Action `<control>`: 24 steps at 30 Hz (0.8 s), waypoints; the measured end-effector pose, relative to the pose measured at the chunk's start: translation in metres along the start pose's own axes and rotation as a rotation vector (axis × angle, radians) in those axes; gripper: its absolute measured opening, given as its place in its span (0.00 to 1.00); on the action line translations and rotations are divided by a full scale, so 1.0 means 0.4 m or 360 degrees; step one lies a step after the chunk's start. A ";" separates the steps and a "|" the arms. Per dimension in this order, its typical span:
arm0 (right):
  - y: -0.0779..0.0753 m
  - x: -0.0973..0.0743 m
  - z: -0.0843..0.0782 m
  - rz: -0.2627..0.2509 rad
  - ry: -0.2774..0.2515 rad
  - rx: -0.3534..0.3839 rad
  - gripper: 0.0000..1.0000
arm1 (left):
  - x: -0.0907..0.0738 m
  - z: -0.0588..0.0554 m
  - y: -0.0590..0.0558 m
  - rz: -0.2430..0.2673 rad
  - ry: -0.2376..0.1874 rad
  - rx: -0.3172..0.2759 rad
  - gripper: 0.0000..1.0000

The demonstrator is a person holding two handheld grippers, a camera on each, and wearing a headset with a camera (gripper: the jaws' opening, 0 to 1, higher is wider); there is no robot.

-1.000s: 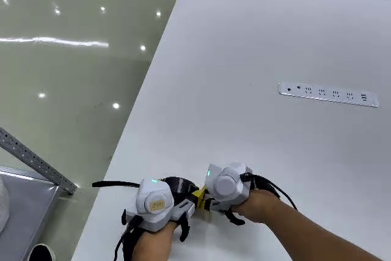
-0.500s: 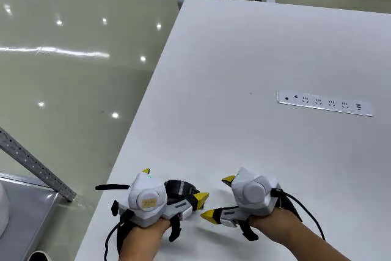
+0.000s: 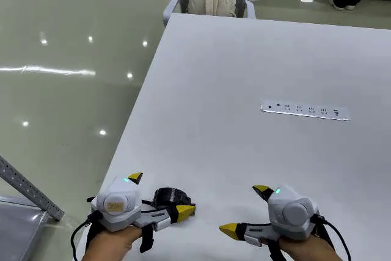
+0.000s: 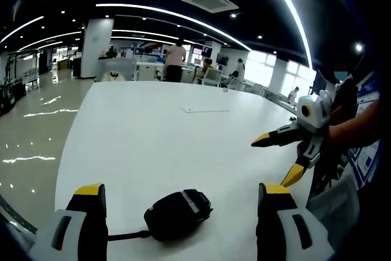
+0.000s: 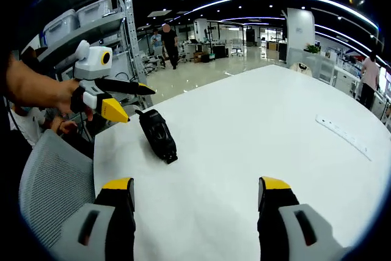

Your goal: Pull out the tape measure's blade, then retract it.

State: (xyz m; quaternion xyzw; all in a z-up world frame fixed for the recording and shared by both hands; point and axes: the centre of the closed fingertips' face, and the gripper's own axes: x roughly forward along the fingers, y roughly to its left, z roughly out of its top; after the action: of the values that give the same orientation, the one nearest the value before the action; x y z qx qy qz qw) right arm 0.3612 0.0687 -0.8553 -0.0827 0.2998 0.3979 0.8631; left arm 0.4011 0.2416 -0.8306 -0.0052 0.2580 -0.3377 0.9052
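Tape measure (image 3: 173, 198) between spread fingers of left gripper (image 3: 160, 194) | right gripper (image 3: 245, 210) fingers spread, empty | case looks rigid, light: clamp flanks, pinch blade end

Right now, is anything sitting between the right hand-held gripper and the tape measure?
Nothing visible. Only bare white table lies between the open right hand-held gripper and the tape measure. The left hand-held gripper sits beyond it, jaws open, out of that path.
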 end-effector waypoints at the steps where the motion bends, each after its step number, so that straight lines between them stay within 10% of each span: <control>1: -0.004 -0.012 -0.007 -0.0013 -0.0005 0.0009 0.86 | -0.003 -0.002 0.003 -0.0001 0.0018 0.0038 1.00; 15: -0.053 -0.188 -0.070 -0.0228 -0.0097 0.0140 0.92 | -0.089 -0.054 -0.017 -0.0147 0.0103 0.0041 1.00; 24: -0.071 -0.293 -0.116 -0.0306 -0.0094 0.0149 0.95 | -0.166 -0.083 0.031 -0.0091 0.0093 0.0009 1.00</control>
State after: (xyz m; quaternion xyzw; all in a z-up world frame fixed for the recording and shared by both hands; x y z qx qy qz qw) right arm 0.3022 -0.0426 -0.8270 -0.0589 0.2832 0.3009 0.9087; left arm 0.3506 0.2974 -0.8307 -0.0001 0.2832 -0.3641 0.8873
